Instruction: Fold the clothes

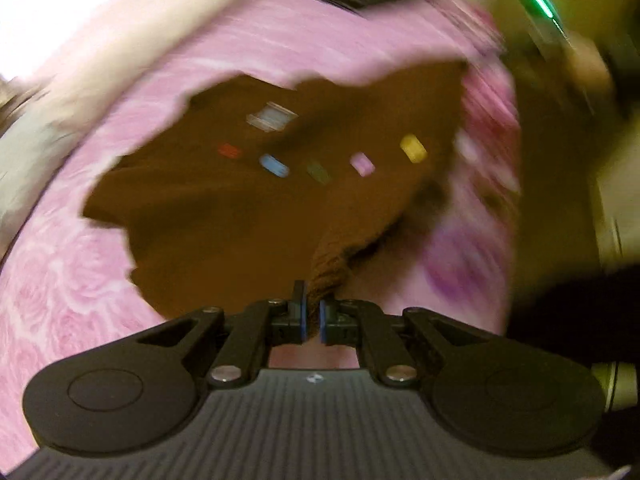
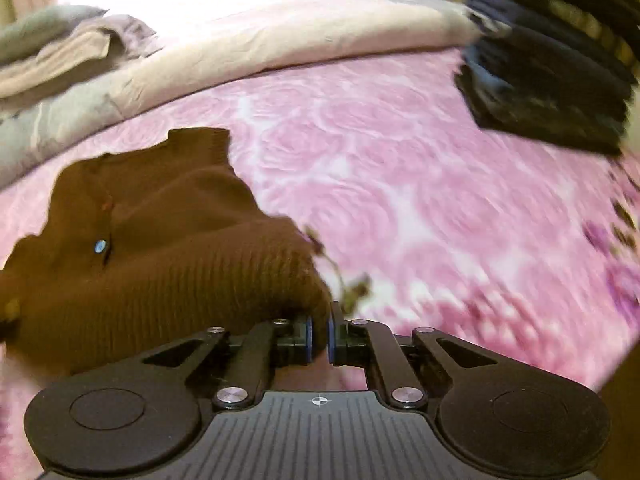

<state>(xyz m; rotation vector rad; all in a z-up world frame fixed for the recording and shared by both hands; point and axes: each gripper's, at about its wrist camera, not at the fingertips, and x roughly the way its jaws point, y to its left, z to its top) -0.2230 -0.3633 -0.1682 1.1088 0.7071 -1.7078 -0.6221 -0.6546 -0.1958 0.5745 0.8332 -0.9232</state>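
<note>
A brown knit cardigan (image 1: 240,208) with several coloured buttons (image 1: 413,147) lies on a pink rose-patterned bedspread (image 1: 60,288). My left gripper (image 1: 313,312) is shut on a ribbed edge of the cardigan, which bunches up between the pads. In the right wrist view the same brown cardigan (image 2: 160,240) spreads to the left, a blue button (image 2: 99,246) showing. My right gripper (image 2: 320,338) is shut on its ribbed hem. Both views are motion-blurred.
A stack of dark folded clothes (image 2: 548,68) sits at the far right of the bed. A beige and grey duvet (image 2: 280,40) and folded grey-beige cloth (image 2: 60,48) lie along the far edge. A bright window is behind.
</note>
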